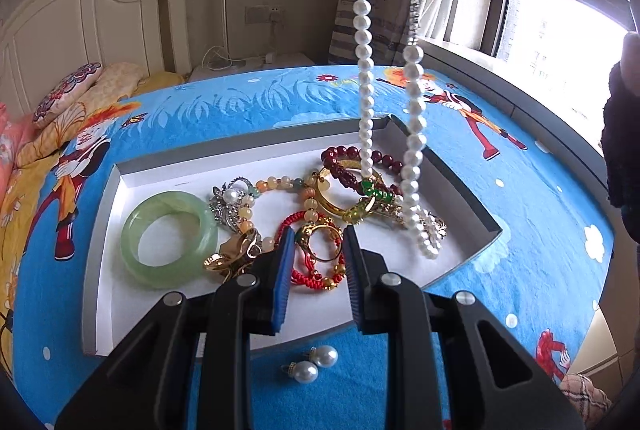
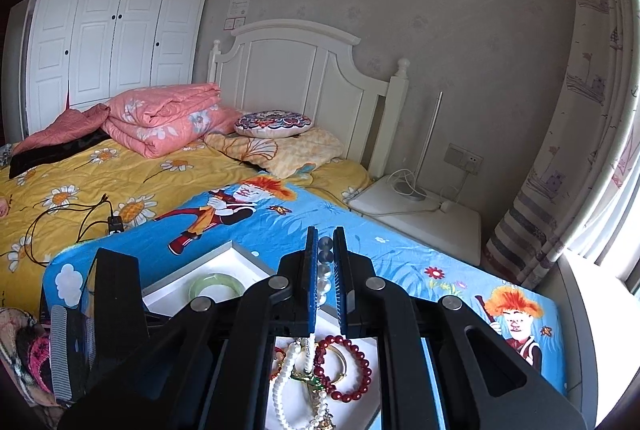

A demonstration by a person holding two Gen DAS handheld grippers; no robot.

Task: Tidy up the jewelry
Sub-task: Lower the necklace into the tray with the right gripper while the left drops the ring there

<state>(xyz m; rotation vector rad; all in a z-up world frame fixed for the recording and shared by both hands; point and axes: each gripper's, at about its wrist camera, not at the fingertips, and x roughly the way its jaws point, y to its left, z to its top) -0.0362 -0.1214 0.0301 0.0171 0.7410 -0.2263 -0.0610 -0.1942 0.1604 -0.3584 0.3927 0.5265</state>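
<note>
Pearl necklace (image 1: 365, 42) hangs in two strands from the right gripper (image 2: 324, 258), whose jaws pinch its beads; its lower loop touches the jewelry heaped in the white tray (image 1: 100, 270). At 6 o'clock the left gripper (image 1: 316, 270) hovers, jaws narrowly parted and empty, above a red cord bracelet (image 1: 316, 272). A green jade bangle (image 1: 170, 238) lies at 9 o'clock.

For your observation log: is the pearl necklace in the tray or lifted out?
Mostly lifted: pearl necklace hangs from shut right gripper; its bottom loop still dangles inside tray.
</note>
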